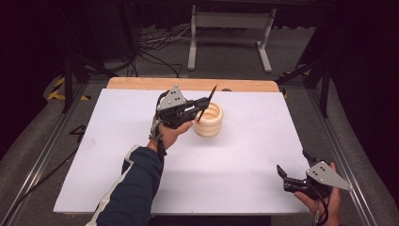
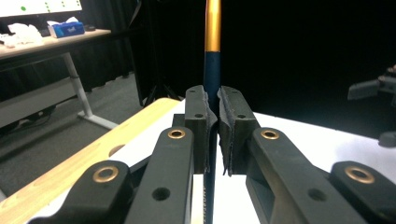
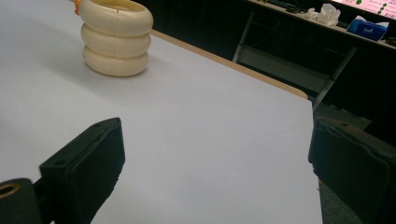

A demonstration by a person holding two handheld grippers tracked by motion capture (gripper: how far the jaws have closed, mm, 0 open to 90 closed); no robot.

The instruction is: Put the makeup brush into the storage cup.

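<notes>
White sheeting covers the counter (image 1: 141, 179), with a bare wooden strip along its far edge and a dark room behind. Left gripper (image 1: 200, 104) hangs just above and beside the cream ribbed holder (image 1: 209, 120), its jaws pinching a pen (image 2: 212, 70) with a dark blue barrel and a gold upper part; the pen stands tilted over the holder's rim. Right gripper (image 1: 288, 179) rests near the counter's near right corner, well apart from the holder, jaws spread wide with nothing between them.
</notes>
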